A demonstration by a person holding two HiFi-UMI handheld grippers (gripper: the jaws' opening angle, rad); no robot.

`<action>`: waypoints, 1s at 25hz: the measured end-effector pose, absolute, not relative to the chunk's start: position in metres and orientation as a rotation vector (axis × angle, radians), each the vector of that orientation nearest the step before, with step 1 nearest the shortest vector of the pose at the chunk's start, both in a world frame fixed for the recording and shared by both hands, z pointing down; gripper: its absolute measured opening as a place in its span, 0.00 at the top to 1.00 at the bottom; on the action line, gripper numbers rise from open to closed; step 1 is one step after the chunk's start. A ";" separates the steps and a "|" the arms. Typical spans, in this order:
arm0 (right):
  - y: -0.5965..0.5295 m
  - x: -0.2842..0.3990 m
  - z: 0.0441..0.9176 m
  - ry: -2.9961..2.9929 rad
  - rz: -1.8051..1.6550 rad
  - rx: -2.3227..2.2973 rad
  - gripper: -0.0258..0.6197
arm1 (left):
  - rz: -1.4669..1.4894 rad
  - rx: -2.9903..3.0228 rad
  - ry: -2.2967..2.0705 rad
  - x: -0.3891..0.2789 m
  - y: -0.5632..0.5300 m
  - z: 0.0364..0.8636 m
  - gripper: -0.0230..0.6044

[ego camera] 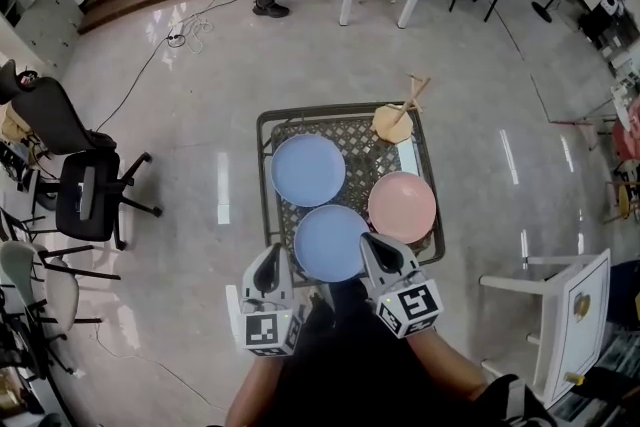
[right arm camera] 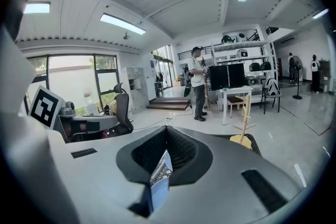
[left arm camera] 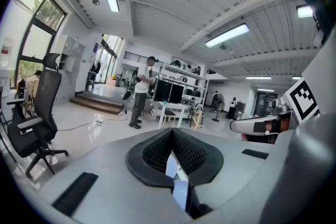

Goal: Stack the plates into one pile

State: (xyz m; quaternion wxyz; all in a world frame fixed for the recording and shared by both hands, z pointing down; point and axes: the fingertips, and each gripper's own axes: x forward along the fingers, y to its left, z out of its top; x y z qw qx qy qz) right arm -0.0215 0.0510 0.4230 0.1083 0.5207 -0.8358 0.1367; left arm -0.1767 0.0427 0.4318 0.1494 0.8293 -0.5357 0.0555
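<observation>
Bench [ego camera: 352, 129]: near blue plate [ego camera: 330, 242], far blue plate [ego camera: 308, 169], pink plate [ego camera: 402, 206]. Likely stiff, slick, fragile; grip rim. Left hand-held gripper [ego camera: 271, 257], right hand-held gripper [ego camera: 376, 246]: clenched, empty.

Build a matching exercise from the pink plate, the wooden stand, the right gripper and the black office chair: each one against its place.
Things
1. pink plate
2. wooden stand
3. right gripper
4. office chair

Places
A. standing off to the left of the table
B. far right corner of the table
C. at the table's near edge, shut
D. right side of the table, nearer than the stand

Pairs: 1-D, 2-B, 3-C, 4-A
</observation>
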 end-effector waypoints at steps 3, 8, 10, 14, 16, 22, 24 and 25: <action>0.030 -0.016 0.433 -2.445 0.433 1.528 0.95 | 0.214 2.355 -1.547 -0.173 0.022 0.446 0.94; -0.004 -0.008 0.455 -2.424 0.509 1.503 0.95 | 0.295 2.295 -1.520 -0.164 -0.011 0.477 0.94; -0.020 -0.004 0.466 -2.411 0.538 1.494 0.95 | 0.299 2.281 -1.510 -0.160 -0.026 0.486 0.94; -0.049 0.003 0.491 -2.374 0.557 1.469 0.95 | 0.294 2.272 -1.489 -0.155 -0.055 0.504 0.94; -0.061 0.002 0.506 -2.347 0.579 1.455 0.95 | 0.304 2.250 -1.478 -0.156 -0.067 0.517 0.94; -0.096 0.008 0.550 -2.273 0.646 1.426 0.95 | 0.364 2.159 -1.459 -0.154 -0.103 0.565 0.93; -0.107 0.008 0.567 -2.248 0.664 1.413 0.95 | 0.368 2.125 -1.448 -0.154 -0.113 0.580 0.93; -0.112 0.008 0.577 -2.233 0.672 1.404 0.95 | 0.370 2.110 -1.441 -0.154 -0.117 0.588 0.93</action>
